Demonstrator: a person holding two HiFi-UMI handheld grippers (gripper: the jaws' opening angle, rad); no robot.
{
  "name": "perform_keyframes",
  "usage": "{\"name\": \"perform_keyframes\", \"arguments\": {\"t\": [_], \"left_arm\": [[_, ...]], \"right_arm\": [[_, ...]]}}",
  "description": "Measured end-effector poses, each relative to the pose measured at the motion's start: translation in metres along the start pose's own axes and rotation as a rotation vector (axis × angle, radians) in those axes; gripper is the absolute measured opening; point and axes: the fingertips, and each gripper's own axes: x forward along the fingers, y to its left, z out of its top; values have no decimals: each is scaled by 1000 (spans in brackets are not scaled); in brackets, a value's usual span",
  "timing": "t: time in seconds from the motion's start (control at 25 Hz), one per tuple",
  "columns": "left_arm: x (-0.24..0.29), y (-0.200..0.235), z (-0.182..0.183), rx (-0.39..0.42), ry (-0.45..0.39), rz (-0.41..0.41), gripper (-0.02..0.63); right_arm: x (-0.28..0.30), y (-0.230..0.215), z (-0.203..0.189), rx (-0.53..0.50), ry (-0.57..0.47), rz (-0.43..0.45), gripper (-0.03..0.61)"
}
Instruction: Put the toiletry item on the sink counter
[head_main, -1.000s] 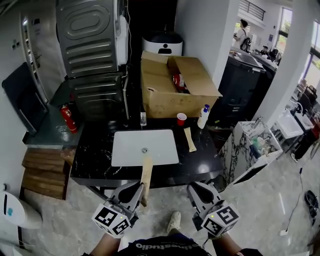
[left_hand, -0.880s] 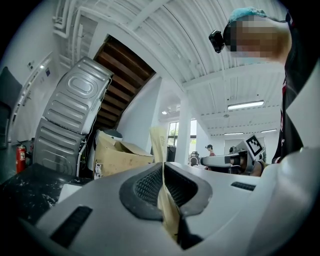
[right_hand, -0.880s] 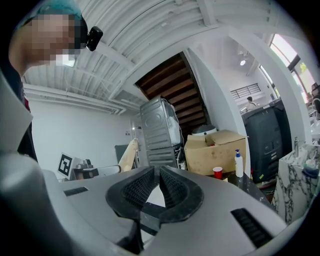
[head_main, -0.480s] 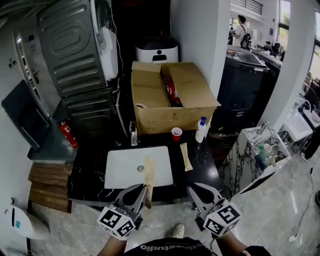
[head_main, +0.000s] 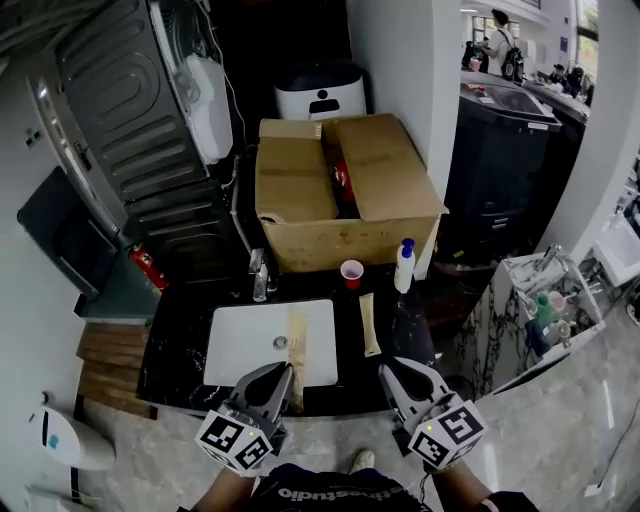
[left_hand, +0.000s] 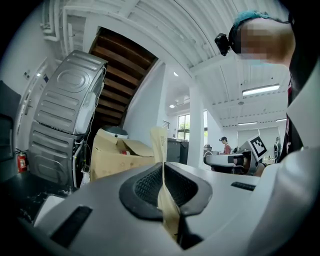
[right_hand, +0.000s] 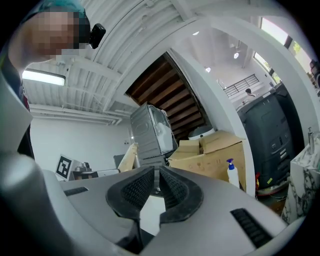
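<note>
A flat tan toiletry packet (head_main: 296, 345) sticks out forward from my left gripper (head_main: 283, 372), which is shut on its near end; the packet's far end hangs over the white sink basin (head_main: 240, 345). The left gripper view shows the packet (left_hand: 161, 150) clamped edge-on between the pads of that gripper (left_hand: 163, 167). My right gripper (head_main: 388, 372) is held level beside it at the counter's front edge, shut and empty, as the right gripper view also shows of this gripper (right_hand: 156, 172). The black marble sink counter (head_main: 180, 340) surrounds the basin.
A second tan packet (head_main: 368, 323) lies on the counter right of the basin. Behind it stand a red cup (head_main: 351, 272), a white pump bottle (head_main: 404, 265), a faucet (head_main: 260, 280) and an open cardboard box (head_main: 340, 190). A grey machine (head_main: 110, 110) stands at the left.
Both grippers have moved forward toward the sink counter, and the packet's tip now reaches over the basin. The left gripper has kept hold of the packet.
</note>
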Motion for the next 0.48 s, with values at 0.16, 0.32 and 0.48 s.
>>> {"name": "perform_keyframes", "arguments": {"t": [0.16, 0.32, 0.48], "left_arm": [[17, 7, -9, -15, 27, 16, 25], [35, 20, -16, -12, 33, 5, 25], [53, 40, -22, -46, 42, 18, 25]], "right_arm": [[8, -14, -7, 22, 16, 10, 63], [22, -33, -16, 49, 36, -7, 63], [41, -42, -14, 26, 54, -22, 63]]}}
